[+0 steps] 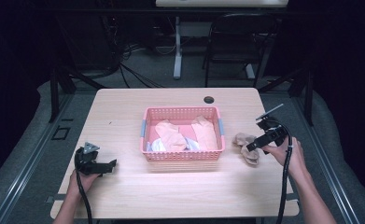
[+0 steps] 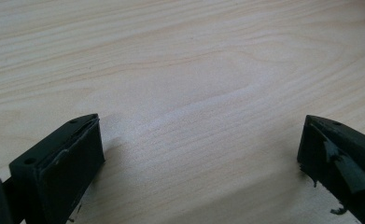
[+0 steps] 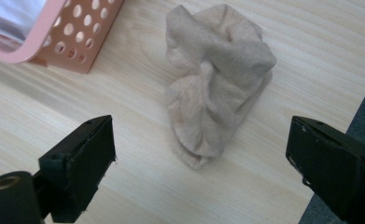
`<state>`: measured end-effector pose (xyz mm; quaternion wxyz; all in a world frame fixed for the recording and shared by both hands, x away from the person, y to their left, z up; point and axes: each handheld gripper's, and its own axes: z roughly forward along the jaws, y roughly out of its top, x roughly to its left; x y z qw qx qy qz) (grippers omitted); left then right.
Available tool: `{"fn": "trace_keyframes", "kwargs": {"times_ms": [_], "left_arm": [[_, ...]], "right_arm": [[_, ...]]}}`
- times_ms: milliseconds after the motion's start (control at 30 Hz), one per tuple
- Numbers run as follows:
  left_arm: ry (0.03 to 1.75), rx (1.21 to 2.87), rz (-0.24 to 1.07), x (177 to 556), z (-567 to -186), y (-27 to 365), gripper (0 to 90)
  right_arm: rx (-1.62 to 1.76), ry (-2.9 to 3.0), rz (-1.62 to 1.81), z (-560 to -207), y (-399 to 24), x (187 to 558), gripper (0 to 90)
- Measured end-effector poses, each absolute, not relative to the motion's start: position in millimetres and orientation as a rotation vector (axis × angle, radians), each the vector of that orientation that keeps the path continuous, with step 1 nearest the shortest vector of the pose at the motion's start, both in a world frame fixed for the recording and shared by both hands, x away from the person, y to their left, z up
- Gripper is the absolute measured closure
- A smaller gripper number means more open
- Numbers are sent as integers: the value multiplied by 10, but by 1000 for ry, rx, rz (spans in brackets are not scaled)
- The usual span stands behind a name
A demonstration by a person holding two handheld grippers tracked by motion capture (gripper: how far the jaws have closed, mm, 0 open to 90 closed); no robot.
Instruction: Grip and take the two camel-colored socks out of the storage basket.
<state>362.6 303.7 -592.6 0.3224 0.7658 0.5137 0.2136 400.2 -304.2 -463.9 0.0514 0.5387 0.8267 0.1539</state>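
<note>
A black chair [image 1: 238, 42] stands beyond the wooden table [image 1: 124, 107].

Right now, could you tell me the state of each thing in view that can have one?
Left gripper: open, nothing between its jaws.
Right gripper: open, beige sock ahead, not gripped.
Beige sock: crumpled, lying on the table beside the basket.
Pink basket: upright, holding peach and pale cloths.

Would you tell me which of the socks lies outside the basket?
The crumpled beige sock, on the bare table right of the pink basket; the peach socks lie inside.
</note>
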Motion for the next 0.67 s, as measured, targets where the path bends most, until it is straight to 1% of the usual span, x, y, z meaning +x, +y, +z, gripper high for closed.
{"fn": "trace_keyframes", "kwargs": {"times_ms": [133, 167, 267, 500, 667], "left_arm": [[1348, 2011, 561, 3626, -5926, 3037, 0], [1349, 2010, 561, 3626, -5926, 3037, 0], [1349, 2011, 561, 3626, -5926, 3037, 0], [1349, 2011, 560, 3626, -5926, 3037, 0], [1348, 2012, 558, 3628, -5926, 3038, 0]], "right_arm": [[1585, 2522, 473, -4671, -3039, 3800, 46], [1585, 2522, 473, -4671, -3039, 3800, 46], [1570, 2538, 472, -4774, -3034, 3653, 43], [1593, 2548, 453, -4955, -3043, 3572, 46], [1587, 2587, 405, -5052, -3091, 3601, 53]]}}
